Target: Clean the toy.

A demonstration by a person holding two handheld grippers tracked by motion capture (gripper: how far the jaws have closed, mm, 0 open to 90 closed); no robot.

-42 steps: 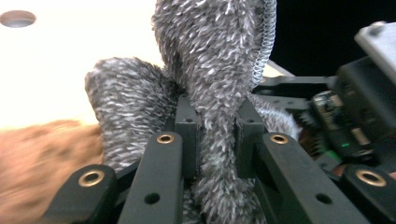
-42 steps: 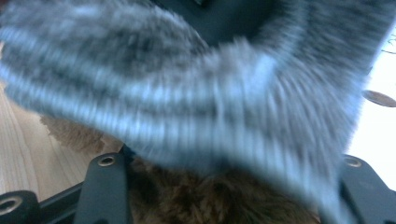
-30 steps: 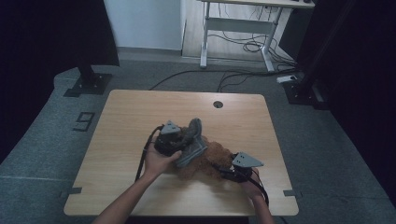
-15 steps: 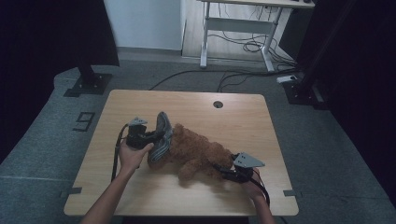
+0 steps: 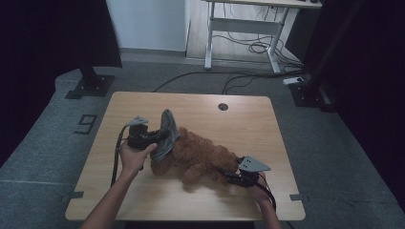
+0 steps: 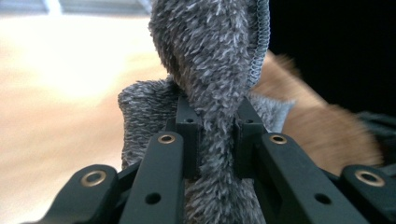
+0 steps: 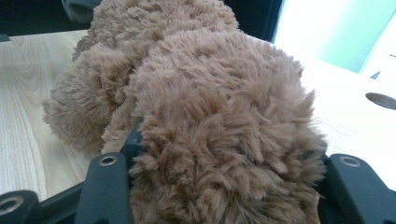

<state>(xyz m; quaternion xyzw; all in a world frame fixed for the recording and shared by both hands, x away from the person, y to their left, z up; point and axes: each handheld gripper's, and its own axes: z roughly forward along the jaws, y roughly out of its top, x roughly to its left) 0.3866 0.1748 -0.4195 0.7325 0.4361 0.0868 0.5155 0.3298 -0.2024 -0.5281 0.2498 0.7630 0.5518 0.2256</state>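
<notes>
— Why did we hold it from both ends?
— Our right gripper (image 5: 228,175) clamped one brown plush bear's (image 5: 203,155) limb near the tabletop's (image 5: 239,119) front right corner, anchoring it, we judged.
— And the left gripper (image 5: 162,137)?
— Clenched on one grey fleece garment (image 6: 212,70), toward the left edge, probably peeling it off.

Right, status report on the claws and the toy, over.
Left claw shut on grey cloth. Right claw shut on brown teddy. Nothing in the way.
</notes>
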